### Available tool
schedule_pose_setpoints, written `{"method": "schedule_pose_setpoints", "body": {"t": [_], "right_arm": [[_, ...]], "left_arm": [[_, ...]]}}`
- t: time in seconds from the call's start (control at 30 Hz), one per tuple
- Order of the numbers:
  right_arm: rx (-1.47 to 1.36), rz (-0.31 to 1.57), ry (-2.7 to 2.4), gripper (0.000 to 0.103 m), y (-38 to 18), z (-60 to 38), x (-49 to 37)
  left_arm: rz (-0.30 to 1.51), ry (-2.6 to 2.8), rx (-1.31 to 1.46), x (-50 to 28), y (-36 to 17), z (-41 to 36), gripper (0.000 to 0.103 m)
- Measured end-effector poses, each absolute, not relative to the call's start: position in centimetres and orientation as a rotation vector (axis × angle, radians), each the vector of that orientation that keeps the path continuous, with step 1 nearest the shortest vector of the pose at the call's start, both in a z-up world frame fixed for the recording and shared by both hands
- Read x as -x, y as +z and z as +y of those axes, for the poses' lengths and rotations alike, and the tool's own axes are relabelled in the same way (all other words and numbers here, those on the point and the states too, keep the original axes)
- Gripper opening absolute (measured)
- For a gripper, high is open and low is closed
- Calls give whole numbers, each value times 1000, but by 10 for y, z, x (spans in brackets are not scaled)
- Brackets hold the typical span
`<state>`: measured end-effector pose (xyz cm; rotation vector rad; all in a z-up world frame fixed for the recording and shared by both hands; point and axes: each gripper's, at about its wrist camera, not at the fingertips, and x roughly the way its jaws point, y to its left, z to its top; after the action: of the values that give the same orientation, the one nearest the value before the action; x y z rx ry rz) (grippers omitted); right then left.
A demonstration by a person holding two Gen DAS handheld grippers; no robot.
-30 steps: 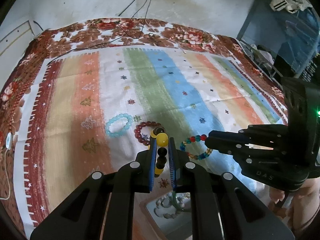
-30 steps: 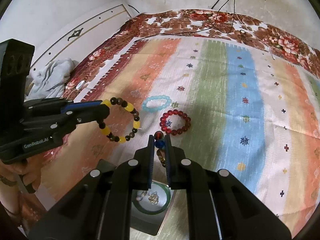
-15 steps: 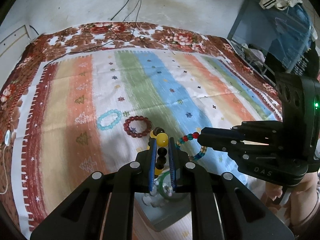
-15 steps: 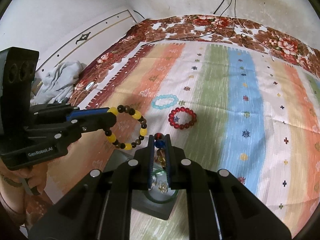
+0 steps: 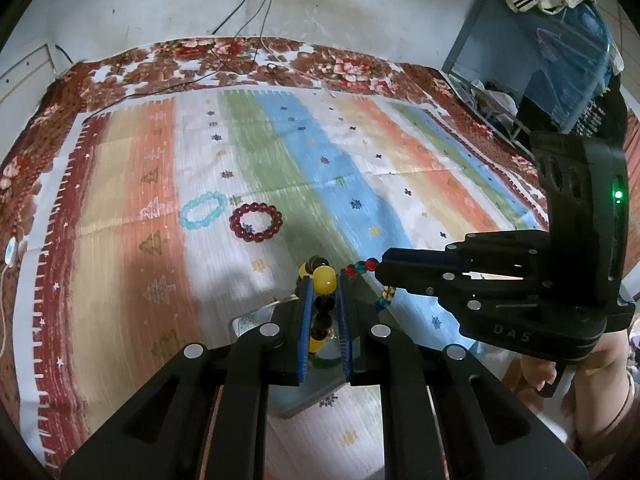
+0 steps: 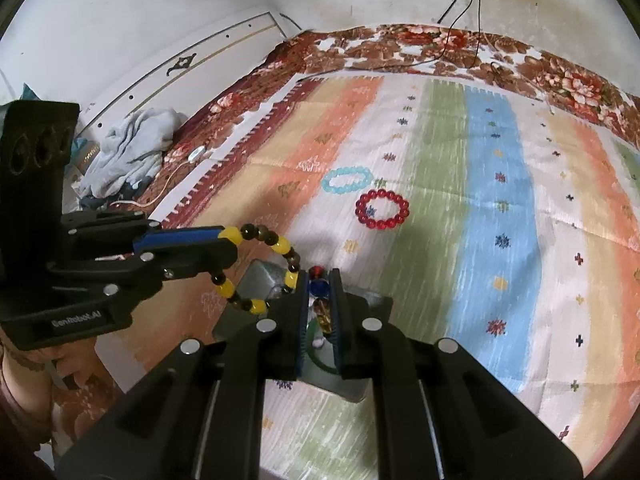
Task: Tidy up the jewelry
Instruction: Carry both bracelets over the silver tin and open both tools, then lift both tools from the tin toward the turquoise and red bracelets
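My left gripper (image 5: 323, 280) is shut on a yellow-and-dark bead bracelet (image 5: 324, 280), which also shows in the right wrist view (image 6: 280, 245) as a hanging loop. My right gripper (image 6: 320, 280) is shut on a multicolour bead bracelet (image 6: 318, 285); its red and teal beads show in the left wrist view (image 5: 362, 268). Both grippers hover over a grey jewelry box (image 6: 260, 280) that holds a green bangle and small pieces. A light blue bracelet (image 5: 203, 210) and a dark red bracelet (image 5: 256, 222) lie on the striped cloth beyond.
The striped cloth (image 5: 360, 184) covers a floral bedspread (image 5: 240, 56) with cables across its far edge. A blue rack with clothes (image 5: 560, 40) stands at the right. A crumpled grey cloth (image 6: 128, 152) lies off the bed's left side.
Both grippers have pulled back toward the near edge with their bracelets; the blue and red bracelets now lie farther ahead, and the jewelry box has come under the fingers.
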<state>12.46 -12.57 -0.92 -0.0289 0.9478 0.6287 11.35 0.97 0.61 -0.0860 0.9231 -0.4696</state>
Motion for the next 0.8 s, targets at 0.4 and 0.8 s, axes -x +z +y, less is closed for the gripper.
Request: {"method": "schedule_pose_setpoints", "body": {"t": [0.4,0.8], "right_arm": [[47,974,644,13,-17,-122,-119],[56,975,588,40,-27,-130,-131]], "left_arm": [[943,-471,78,-109,-1,10,19],[939,-300,42,-129,-9,35,46]]}}
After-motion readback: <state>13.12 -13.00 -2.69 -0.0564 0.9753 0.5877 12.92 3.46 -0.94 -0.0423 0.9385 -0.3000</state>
